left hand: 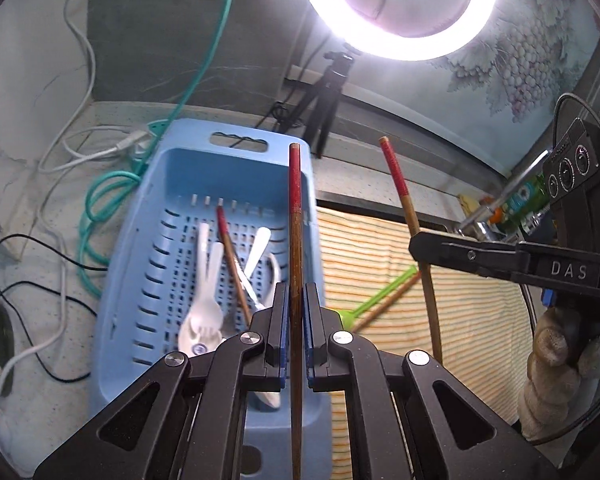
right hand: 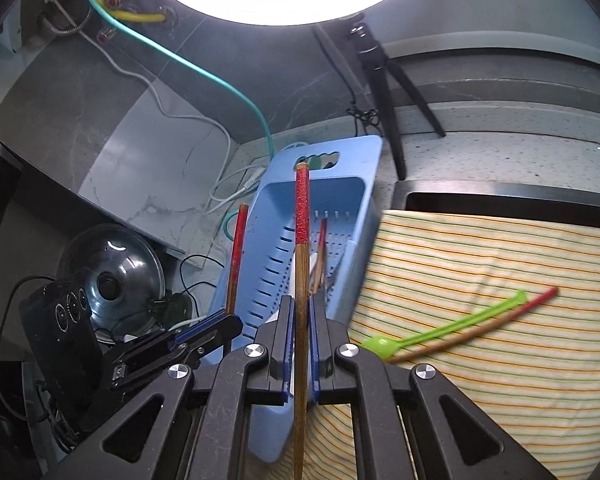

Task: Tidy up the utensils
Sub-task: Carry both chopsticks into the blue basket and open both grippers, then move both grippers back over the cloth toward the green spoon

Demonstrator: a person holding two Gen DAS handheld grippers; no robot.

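My left gripper (left hand: 296,294) is shut on a brown chopstick with a red top (left hand: 295,208), held upright over the blue slotted basket (left hand: 160,216). In the basket lie white spoons (left hand: 204,280), a metal spoon and another red-topped chopstick (left hand: 230,252). To the right, my right gripper (left hand: 416,245) is shut on a second chopstick (left hand: 396,176). In the right wrist view, that gripper (right hand: 300,304) clamps its chopstick (right hand: 302,208) in front of the basket (right hand: 364,160), with the left gripper (right hand: 232,322) beside it. A green spoon (right hand: 440,330) and one more chopstick (right hand: 500,318) lie on the striped cloth (right hand: 500,400).
A ring light on a black tripod (left hand: 324,92) stands behind the basket. Teal, white and black cables (left hand: 88,208) trail over the counter on the left. A glass pot lid (right hand: 112,268) sits at the left. The cloth covers a sink edge (right hand: 500,200).
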